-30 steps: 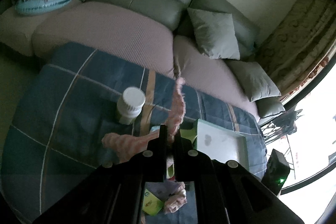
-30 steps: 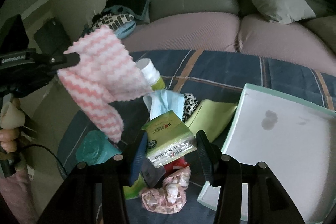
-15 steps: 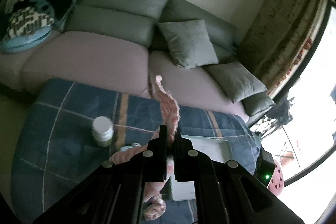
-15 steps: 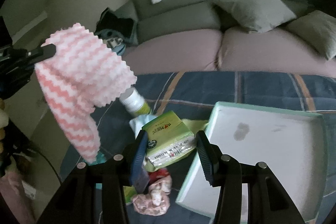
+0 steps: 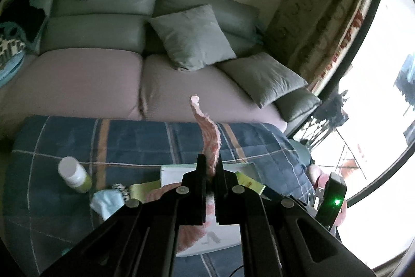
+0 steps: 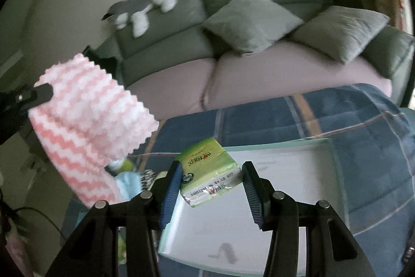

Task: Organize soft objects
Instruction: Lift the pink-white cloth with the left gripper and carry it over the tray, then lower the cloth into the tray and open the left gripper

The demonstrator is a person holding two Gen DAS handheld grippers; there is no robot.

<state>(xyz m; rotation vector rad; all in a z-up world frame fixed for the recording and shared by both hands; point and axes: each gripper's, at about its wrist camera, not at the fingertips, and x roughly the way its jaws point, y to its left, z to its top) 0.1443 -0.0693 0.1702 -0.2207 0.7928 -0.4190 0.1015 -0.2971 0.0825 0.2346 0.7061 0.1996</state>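
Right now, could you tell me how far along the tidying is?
Nothing lies in the white tray yet. In hand: the left tool grips the pink striped cloth, the right tool the green tissue pack. The light blue cloth still waits on the blanket.

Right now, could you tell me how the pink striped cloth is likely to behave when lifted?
Probably floppy: the pink striped cloth drapes and folds below the left hand-held gripper, which pinches one edge. It likely weighs little, since that edge pinch carries it.
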